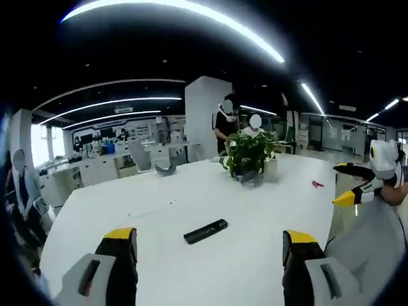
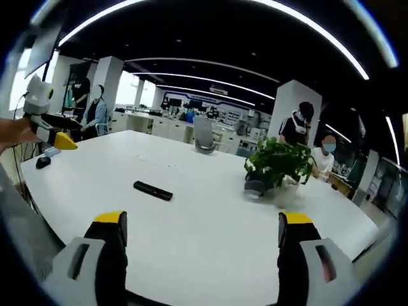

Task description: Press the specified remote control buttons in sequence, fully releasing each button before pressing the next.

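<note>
A black remote control (image 1: 206,231) lies flat on the white table (image 1: 159,204), a little ahead of my left gripper (image 1: 209,247). That gripper is open, its yellow-tipped jaws wide apart with nothing between them. My right gripper (image 1: 347,183) comes in from the right, held above the table edge, open and apart from the remote. In the right gripper view the remote (image 2: 153,190) lies ahead and to the left of my open right gripper (image 2: 202,220). The left gripper (image 2: 62,131) shows at the far left over the table (image 2: 210,210).
A potted green plant (image 1: 248,153) (image 2: 277,166) stands on the table beyond the remote. A small red item (image 1: 317,185) lies near the right edge, and a small black object (image 2: 43,162) near the left gripper. A grey chair (image 2: 203,135) and standing people are behind the table.
</note>
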The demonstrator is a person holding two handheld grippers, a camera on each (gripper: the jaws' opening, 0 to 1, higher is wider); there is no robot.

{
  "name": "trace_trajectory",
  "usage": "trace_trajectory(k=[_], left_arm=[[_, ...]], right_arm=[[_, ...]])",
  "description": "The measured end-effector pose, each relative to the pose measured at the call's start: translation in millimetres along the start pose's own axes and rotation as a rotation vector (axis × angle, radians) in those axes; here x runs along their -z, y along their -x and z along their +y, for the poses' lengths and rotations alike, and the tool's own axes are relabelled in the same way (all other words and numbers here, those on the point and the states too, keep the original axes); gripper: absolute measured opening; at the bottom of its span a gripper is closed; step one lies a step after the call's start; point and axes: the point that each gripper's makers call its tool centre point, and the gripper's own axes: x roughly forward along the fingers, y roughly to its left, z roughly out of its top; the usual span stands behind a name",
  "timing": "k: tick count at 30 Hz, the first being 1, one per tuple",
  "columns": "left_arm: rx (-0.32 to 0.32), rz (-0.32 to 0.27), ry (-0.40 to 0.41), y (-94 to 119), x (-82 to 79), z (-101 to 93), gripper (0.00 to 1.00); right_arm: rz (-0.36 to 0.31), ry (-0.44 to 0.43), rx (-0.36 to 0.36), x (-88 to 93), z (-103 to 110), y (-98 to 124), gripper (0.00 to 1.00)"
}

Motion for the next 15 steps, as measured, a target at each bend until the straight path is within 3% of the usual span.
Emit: trace_trajectory(k=[6,10,15], left_arm=[[-0.096,-0.055,0.043,28,2.2,-8.0,1.0],[-0.15,-0.048,0.038,38,14.0,-8.1,1.0],[-0.201,-0.051,0.036,53,16.3,-6.4,1.0]], right_arm=[[0.007,-0.001,-0.002,1.1,0,-1,1.0],[0.012,-0.001,0.005,2.3,-2,-1,1.0],[0.01,-0.001,0.011,2.0,-3,-1,1.0]])
